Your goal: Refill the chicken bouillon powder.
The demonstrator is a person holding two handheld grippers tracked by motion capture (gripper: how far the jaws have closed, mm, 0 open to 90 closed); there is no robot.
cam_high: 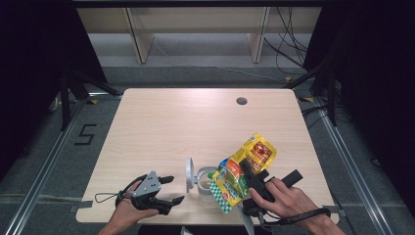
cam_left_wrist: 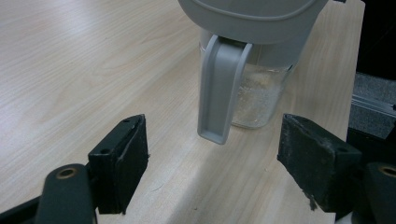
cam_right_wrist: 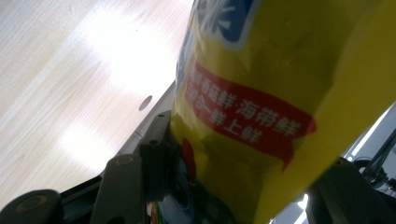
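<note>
My right gripper (cam_high: 250, 182) clamps the yellow pouch (cam_high: 247, 166) (tilted over the jar (cam_high: 205, 182)); left gripper (cam_high: 172, 190) jaws gape empty.

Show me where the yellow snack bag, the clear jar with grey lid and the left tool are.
yellow snack bag (cam_high: 257, 152), high view, upper printed face.
clear jar with grey lid (cam_left_wrist: 254, 100), left gripper view, glass wall.
left tool (cam_high: 172, 190), high view, between its fingertips.

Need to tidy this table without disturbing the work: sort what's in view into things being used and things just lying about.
In use:
- yellow packet, gripped in the right tongs and tilted over the jar
- clear jar with its grey lid flipped open
- left tongs, open, beside the jar

Lying about:
- nothing else on the table
- wooden shelving and cables behind it
</note>
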